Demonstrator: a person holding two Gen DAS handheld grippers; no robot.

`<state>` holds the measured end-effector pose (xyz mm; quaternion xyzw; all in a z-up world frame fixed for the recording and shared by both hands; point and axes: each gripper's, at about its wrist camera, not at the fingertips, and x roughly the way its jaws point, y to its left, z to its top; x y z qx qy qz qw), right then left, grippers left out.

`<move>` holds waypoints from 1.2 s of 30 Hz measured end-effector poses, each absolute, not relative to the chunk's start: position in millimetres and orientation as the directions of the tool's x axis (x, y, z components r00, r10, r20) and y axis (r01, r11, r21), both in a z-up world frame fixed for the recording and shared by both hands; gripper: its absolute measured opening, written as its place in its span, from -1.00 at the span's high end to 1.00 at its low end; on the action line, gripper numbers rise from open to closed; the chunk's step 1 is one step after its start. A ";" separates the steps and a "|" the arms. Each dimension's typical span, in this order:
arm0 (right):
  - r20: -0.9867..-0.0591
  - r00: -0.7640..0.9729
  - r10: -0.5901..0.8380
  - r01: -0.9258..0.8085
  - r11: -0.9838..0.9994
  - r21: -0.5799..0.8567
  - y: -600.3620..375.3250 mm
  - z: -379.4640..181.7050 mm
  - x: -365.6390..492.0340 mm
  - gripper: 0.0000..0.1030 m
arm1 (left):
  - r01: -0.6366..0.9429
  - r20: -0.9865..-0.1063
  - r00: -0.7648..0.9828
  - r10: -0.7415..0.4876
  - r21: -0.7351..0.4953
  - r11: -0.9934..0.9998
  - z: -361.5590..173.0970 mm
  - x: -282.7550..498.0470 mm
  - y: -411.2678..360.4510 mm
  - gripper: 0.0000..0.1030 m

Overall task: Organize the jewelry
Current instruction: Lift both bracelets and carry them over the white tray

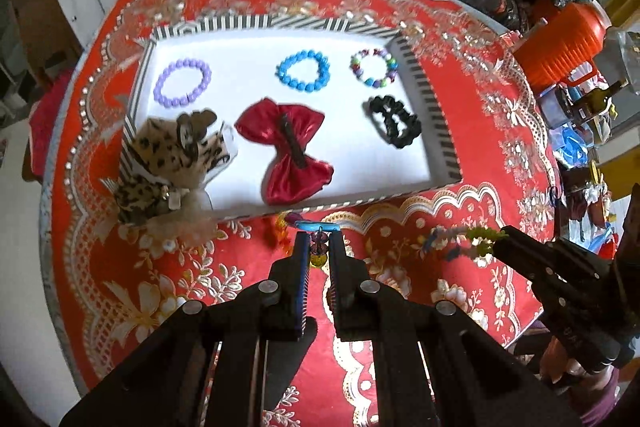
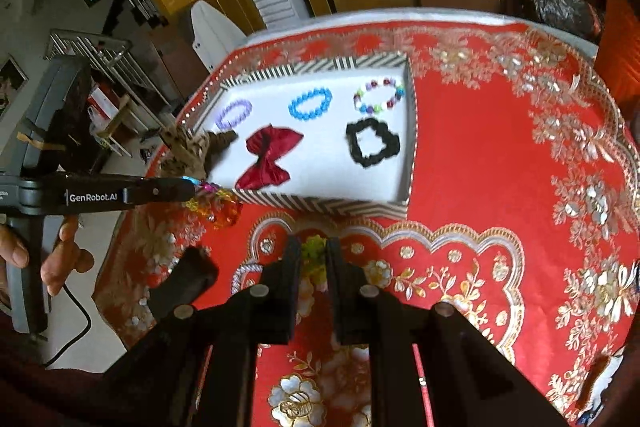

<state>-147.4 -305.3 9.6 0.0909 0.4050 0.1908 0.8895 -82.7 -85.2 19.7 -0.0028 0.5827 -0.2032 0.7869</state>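
My left gripper (image 1: 320,234) is shut on a bracelet of clear orange, pink and purple beads (image 1: 282,235), held above the red cloth just in front of the tray. In the right wrist view the left gripper (image 2: 195,188) comes in from the left with that bracelet (image 2: 222,207) hanging at its tip. My right gripper (image 2: 314,243) is shut on a green-yellow beaded bracelet (image 2: 313,254); it also shows at the right of the left wrist view (image 1: 500,238), the bracelet (image 1: 474,238) dangling from it. Both bracelets hang off the table.
A white tray with a striped rim (image 1: 424,95) holds a purple bracelet (image 1: 182,83), a blue bracelet (image 1: 304,71), a mixed-colour bracelet (image 1: 374,67), a black scrunchie (image 1: 394,121), a red bow (image 1: 294,151) and a leopard-print bow (image 1: 180,147). An orange container (image 1: 560,43) and clutter stand at the table's right.
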 end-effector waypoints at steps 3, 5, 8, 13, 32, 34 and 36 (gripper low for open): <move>-0.672 0.617 0.410 -0.274 0.912 0.304 -307.3 18.8 -149.8 0.76 | 0.319 -0.913 0.257 -0.317 -0.229 0.920 28.0 -82.6 -86.9 1.00; -0.665 0.626 0.407 -0.278 0.913 0.298 -308.6 24.4 -150.5 0.76 | 0.321 -0.911 0.267 -0.314 -0.223 0.920 34.0 -82.3 -89.4 1.00; -0.654 0.638 0.406 -0.279 0.914 0.295 -310.3 32.2 -151.9 0.76 | 0.328 -0.906 0.285 -0.313 -0.215 0.920 42.9 -83.3 -90.5 1.00; -0.638 0.655 0.405 -0.291 0.914 0.282 -312.2 44.1 -153.0 0.76 | 0.336 -0.898 0.312 -0.309 -0.200 0.920 56.1 -81.7 -93.3 1.00; -0.623 0.672 0.401 -0.301 0.916 0.264 -299.9 62.2 -125.5 0.76 | 0.317 -0.897 0.367 -0.245 -0.127 0.940 71.2 -49.3 -83.7 1.00; -0.624 0.672 0.399 -0.299 0.917 0.264 -297.9 62.5 -120.6 0.76 | 0.313 -0.899 0.367 -0.237 -0.121 0.942 70.7 -43.2 -81.4 1.00; -0.625 0.671 0.398 -0.297 0.917 0.265 -296.5 62.8 -115.7 0.76 | 0.308 -0.901 0.368 -0.231 -0.116 0.944 69.7 -37.5 -80.2 1.00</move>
